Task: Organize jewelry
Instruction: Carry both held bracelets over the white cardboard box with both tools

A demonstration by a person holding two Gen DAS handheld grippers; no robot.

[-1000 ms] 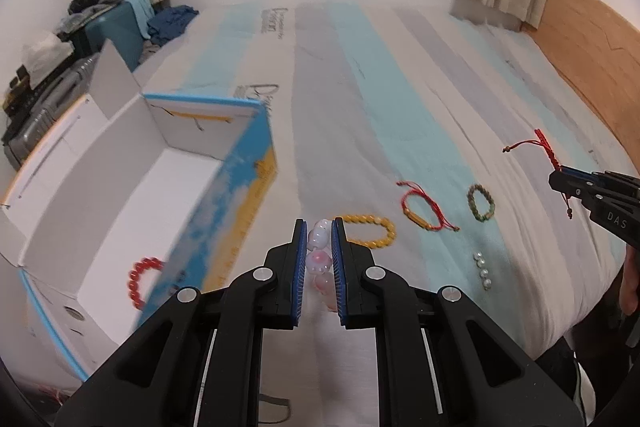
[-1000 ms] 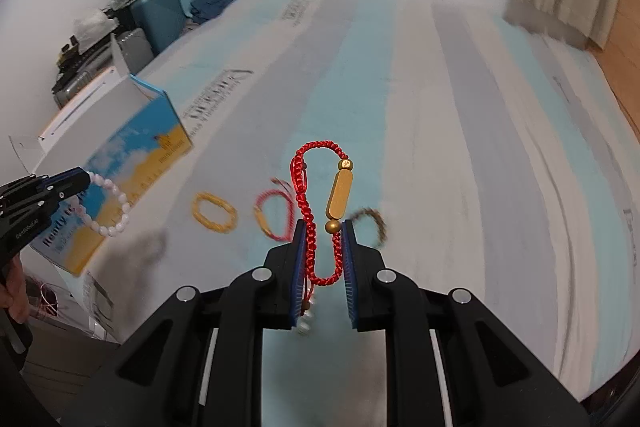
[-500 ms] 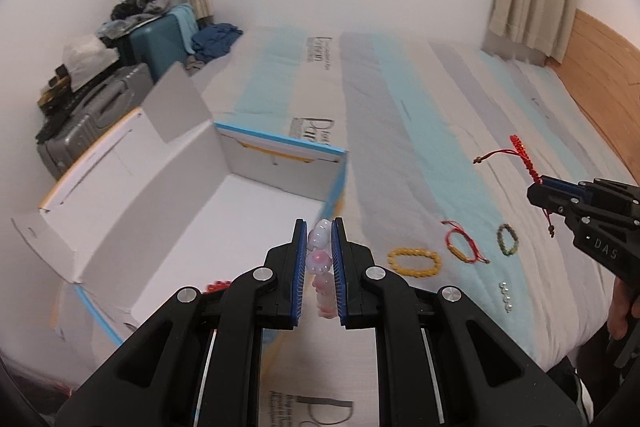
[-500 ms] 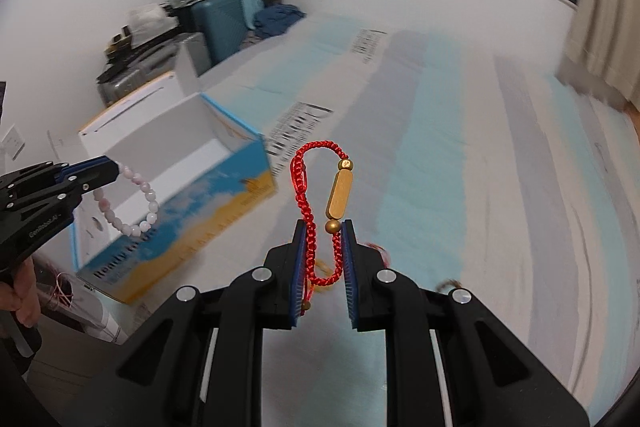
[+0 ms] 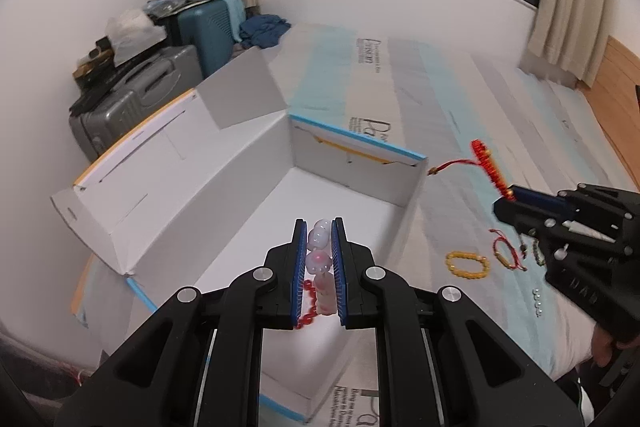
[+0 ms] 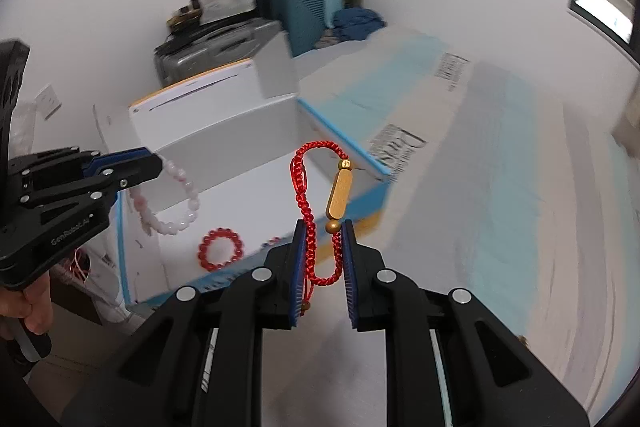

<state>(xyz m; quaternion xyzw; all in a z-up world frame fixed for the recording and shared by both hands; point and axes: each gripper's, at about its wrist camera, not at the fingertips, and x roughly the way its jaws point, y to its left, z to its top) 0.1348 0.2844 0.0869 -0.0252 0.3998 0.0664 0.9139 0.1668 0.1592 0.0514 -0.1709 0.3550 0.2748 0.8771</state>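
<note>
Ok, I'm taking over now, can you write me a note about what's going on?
Left gripper: jaws shut on the pink bead bracelet, over the open white box.
Right gripper: jaws shut on the red cord bracelet, beside the box.
Done: red bead bracelet lies in the box.
Left: drop both, then fetch the yellow bead bracelet, the other pieces on the bed.

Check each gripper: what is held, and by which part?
Left gripper: pink bead bracelet, a few beads pinched between its fingers, the loop hanging free. Right gripper: red cord bracelet, held by its lower cords, just below the gold bar.
</note>
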